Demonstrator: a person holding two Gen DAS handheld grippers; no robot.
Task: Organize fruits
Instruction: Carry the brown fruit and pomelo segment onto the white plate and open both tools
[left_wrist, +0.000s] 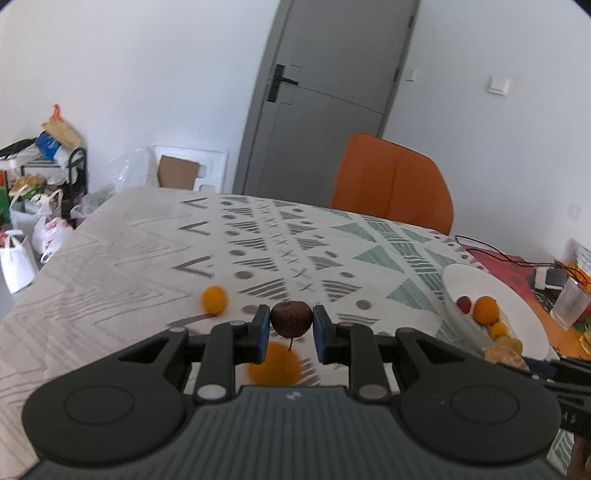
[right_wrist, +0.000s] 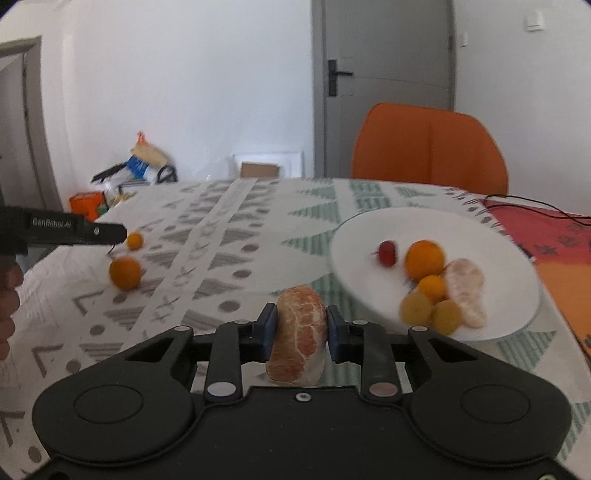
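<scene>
Left wrist view: the left gripper (left_wrist: 291, 325) pinches a small brown stemmed fruit (left_wrist: 291, 318) above the tablecloth (left_wrist: 110, 258), near its front edge; an orange (left_wrist: 274, 363) sits below, seemingly on the cloth.

Right wrist view: the right gripper (right_wrist: 298, 330) clamps a peeled citrus piece (right_wrist: 298, 334) just off the white plate (right_wrist: 369, 236)'s near rim; soft flesh could tear or slip if squeezed harder.

White walls (left_wrist: 147, 74), grey door (left_wrist: 325, 103), orange chair (left_wrist: 395, 181), patterned tablecloth (left_wrist: 147, 258), cluttered rack (left_wrist: 40, 173), possibly groceries.

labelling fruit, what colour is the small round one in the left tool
Dark brown, speckled fruit, with a thin stem; clearest in the left wrist view.
</scene>
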